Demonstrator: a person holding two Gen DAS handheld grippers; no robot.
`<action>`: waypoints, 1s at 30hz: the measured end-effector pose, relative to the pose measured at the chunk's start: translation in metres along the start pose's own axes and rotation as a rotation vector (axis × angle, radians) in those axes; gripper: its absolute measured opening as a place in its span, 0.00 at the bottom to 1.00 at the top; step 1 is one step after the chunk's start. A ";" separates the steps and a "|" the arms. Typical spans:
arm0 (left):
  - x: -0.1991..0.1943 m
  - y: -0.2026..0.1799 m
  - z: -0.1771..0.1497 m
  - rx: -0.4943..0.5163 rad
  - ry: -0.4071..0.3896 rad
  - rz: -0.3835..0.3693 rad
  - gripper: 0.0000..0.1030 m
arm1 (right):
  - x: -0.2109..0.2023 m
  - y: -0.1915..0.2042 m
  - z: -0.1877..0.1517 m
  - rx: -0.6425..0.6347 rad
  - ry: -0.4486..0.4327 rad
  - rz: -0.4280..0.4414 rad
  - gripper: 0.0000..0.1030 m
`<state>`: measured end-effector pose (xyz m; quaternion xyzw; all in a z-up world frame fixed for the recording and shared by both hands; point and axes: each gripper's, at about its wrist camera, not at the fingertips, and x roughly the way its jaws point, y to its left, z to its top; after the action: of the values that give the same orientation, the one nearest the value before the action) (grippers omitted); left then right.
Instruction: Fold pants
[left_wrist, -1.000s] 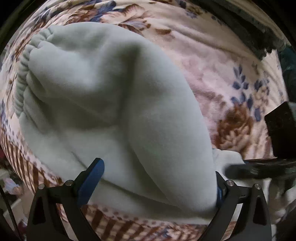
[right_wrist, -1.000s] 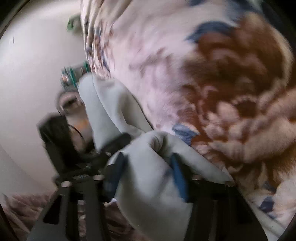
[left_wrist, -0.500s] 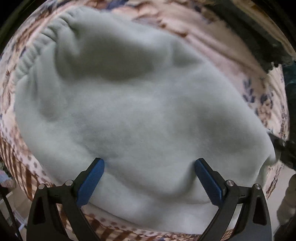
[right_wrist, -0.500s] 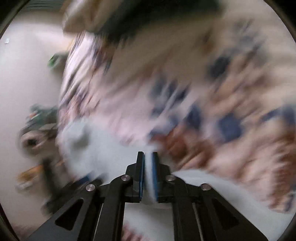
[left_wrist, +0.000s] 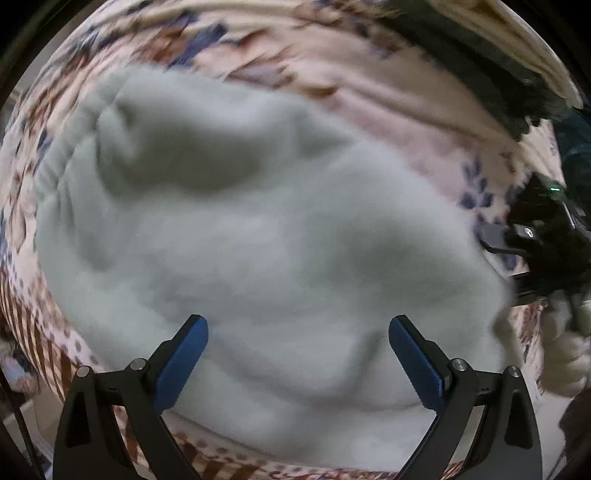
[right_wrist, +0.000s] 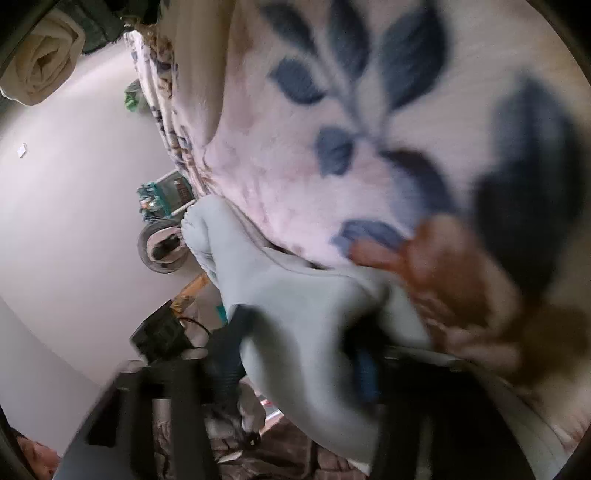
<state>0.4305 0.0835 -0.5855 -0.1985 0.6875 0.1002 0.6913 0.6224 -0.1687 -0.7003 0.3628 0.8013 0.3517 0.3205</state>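
Pale grey-green fleece pants (left_wrist: 258, 240) lie bunched on a floral blanket (left_wrist: 369, 92), filling most of the left wrist view. My left gripper (left_wrist: 297, 354) hovers just above them, jaws wide open and empty. The right gripper's black body (left_wrist: 546, 240) shows at the pants' right edge. In the right wrist view the image is blurred: a fold of the pants (right_wrist: 295, 325) lies between my right gripper's (right_wrist: 303, 354) spread fingers, with one blue pad (right_wrist: 365, 373) showing beside the cloth. The elastic cuff end (right_wrist: 199, 229) hangs off the bed's side.
The blanket (right_wrist: 369, 110) covers the bed. A rolled cream towel (right_wrist: 40, 66) and dark fabric (left_wrist: 480, 62) lie at the far end. Beside the bed are a white wall (right_wrist: 74, 184), a tape roll (right_wrist: 162, 247), a teal box (right_wrist: 166, 195) and cables.
The right gripper went from pinched shut to spread open around the pants' fold and moved down close to the blanket. The left gripper stayed open and pulled back slightly from the pants.
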 end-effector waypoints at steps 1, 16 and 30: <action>0.001 -0.009 0.003 0.010 0.001 -0.009 0.97 | 0.006 -0.001 0.000 0.001 0.006 0.006 0.77; 0.056 -0.051 0.008 0.132 0.056 0.119 0.99 | -0.017 0.055 -0.079 -0.275 -0.085 -0.275 0.13; 0.061 -0.046 0.005 0.161 0.037 0.130 0.99 | 0.030 0.020 0.006 -0.112 0.039 -0.313 0.63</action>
<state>0.4560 0.0355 -0.6401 -0.0990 0.7173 0.0857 0.6843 0.6187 -0.1324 -0.6953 0.2082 0.8332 0.3487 0.3754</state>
